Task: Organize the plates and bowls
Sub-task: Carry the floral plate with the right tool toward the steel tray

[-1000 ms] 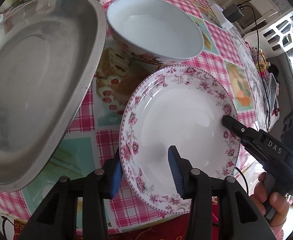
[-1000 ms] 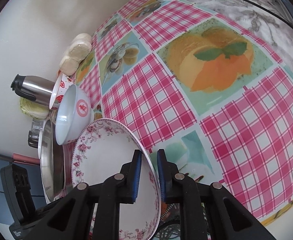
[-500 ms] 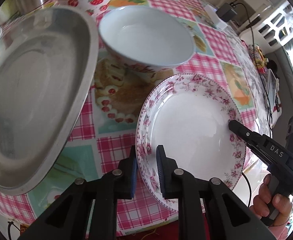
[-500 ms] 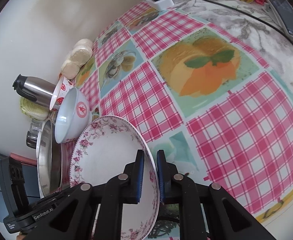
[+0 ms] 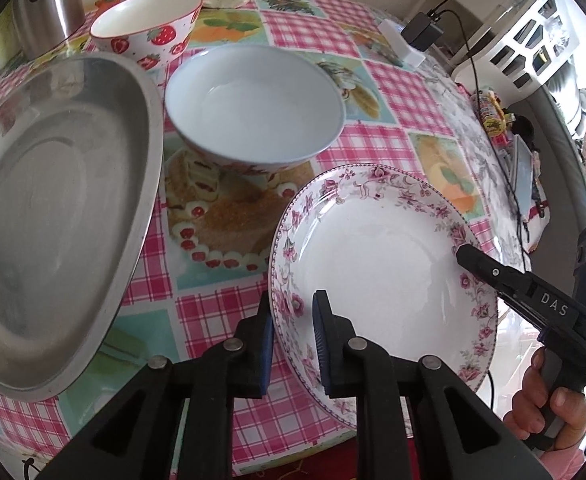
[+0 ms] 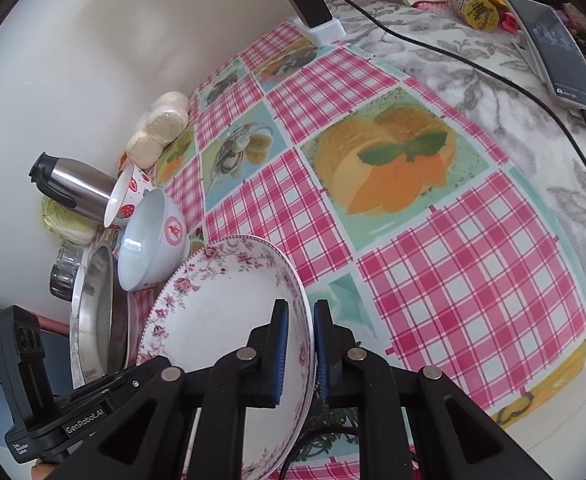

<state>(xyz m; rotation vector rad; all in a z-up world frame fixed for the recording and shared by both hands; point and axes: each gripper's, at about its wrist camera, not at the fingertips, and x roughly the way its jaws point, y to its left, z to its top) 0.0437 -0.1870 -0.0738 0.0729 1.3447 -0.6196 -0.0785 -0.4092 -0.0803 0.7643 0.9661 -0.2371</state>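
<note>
A white plate with a pink flower border (image 5: 381, 264) (image 6: 221, 312) is held a little above the checked tablecloth by both grippers. My left gripper (image 5: 293, 320) is shut on the plate's left rim. My right gripper (image 6: 301, 332) is shut on the opposite rim, and its black finger (image 5: 493, 272) shows at the plate's right edge in the left wrist view. Behind the plate stands a pale blue bowl (image 5: 253, 104) (image 6: 149, 240), then a strawberry-print bowl (image 5: 145, 26) (image 6: 127, 196). A large steel dish (image 5: 53, 208) (image 6: 97, 308) lies to the left.
A steel flask (image 6: 73, 184) and wrapped round buns (image 6: 161, 124) stand at the back by the wall. A charger block with a black cable (image 6: 317, 12) and a phone (image 6: 557, 52) lie on the flowered cloth to the right. A hand (image 5: 549, 404) grips the right gripper's handle.
My left gripper has shut on the plate's left rim. Both grippers have risen a little with the plate, which now sits higher against the table.
</note>
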